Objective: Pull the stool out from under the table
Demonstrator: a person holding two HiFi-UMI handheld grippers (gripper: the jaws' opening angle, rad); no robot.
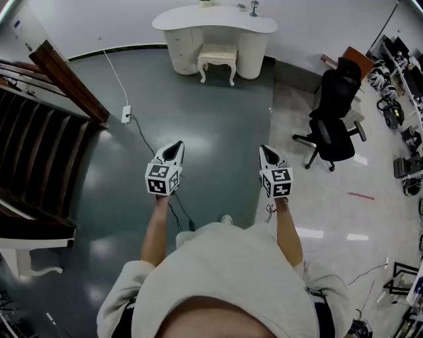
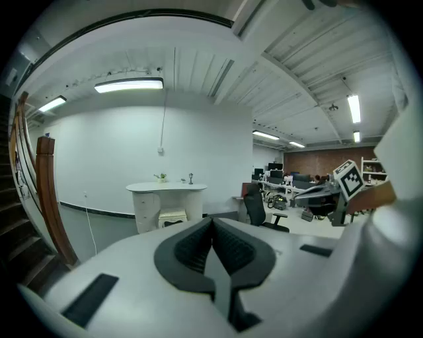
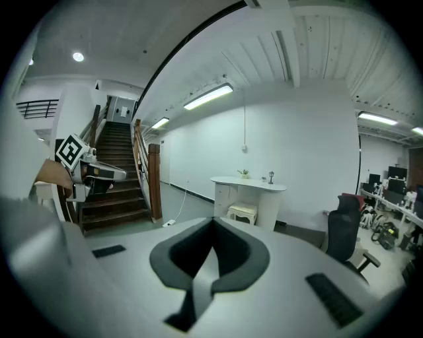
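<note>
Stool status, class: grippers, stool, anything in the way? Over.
Left gripper, right gripper both shut, empty. Stool tucked under table, across the room, untouched. Cable trails on floor by left gripper.

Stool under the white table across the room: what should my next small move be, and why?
Probably step forward toward the stool before anything else. It sits tucked under the table at the far side of the floor, while the left gripper and right gripper are held close to the body, jaws shut and empty, apparently well out of reach of it.
</note>
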